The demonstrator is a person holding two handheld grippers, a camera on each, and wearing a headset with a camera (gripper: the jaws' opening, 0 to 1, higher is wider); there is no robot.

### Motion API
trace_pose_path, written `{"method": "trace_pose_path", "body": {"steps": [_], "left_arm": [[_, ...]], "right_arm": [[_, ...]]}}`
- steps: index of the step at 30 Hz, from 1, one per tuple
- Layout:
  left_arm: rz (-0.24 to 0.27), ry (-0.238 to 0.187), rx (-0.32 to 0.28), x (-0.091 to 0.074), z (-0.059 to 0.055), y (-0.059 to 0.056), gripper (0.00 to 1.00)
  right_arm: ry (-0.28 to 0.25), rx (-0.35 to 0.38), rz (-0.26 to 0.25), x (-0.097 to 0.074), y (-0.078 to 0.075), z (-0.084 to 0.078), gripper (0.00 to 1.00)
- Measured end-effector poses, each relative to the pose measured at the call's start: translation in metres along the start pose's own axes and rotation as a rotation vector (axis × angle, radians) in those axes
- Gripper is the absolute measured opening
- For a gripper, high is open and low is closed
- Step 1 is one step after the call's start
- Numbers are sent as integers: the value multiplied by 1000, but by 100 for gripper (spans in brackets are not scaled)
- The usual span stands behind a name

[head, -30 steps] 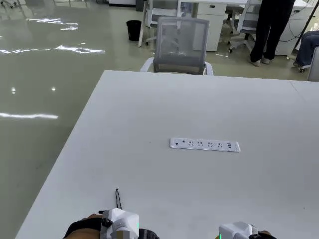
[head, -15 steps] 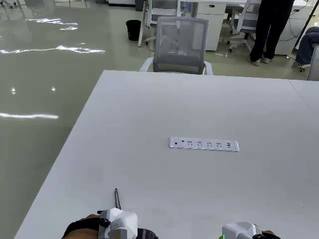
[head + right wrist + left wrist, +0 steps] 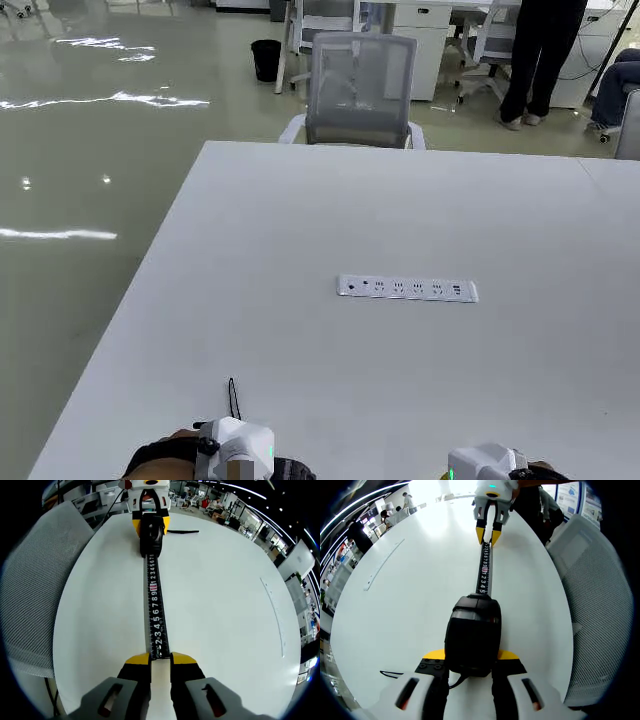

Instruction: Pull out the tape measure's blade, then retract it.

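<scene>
Clamping the black tape measure [image 3: 472, 635] by its case in the left gripper [image 3: 472, 656], jaws pressed on both sides of the case, at the near edge of the white tabletop [image 3: 300, 220]. Pinching the free end of the blade [image 3: 154, 595] in the right gripper [image 3: 160, 659], jaws closed on it just past the first numbers. Stretching the blade straight between the two grippers, printed face up, low over the tabletop; not telling whether touching it.

Judging the pull-out as well under way, retraction not yet begun. Aiming to be pulling straight along the blade's own line, both grippers level, avoiding any twist or kink. Gripping the case firmly enough to stop it rotating. For the return, better to be walking the right gripper back toward the case with the end pinched, rather than letting go and risking a whipping snap. Minding the thin black cord [image 3: 235, 398] lying just beside the left gripper.
</scene>
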State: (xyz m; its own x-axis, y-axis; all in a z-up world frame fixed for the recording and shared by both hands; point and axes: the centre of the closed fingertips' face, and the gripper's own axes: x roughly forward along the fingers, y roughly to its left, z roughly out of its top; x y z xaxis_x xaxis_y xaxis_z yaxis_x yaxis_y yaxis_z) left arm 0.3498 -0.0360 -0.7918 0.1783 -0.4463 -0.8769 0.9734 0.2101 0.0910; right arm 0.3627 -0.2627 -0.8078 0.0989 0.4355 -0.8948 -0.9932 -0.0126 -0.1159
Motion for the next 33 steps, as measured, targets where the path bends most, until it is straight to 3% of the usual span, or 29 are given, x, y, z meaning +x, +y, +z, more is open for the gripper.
{"method": "trace_pose_path", "body": {"steps": [33], "left_arm": [[-5,10,3,2,0,0,29]], "right_arm": [[16,14,-9,-9,0,-18,12]]}}
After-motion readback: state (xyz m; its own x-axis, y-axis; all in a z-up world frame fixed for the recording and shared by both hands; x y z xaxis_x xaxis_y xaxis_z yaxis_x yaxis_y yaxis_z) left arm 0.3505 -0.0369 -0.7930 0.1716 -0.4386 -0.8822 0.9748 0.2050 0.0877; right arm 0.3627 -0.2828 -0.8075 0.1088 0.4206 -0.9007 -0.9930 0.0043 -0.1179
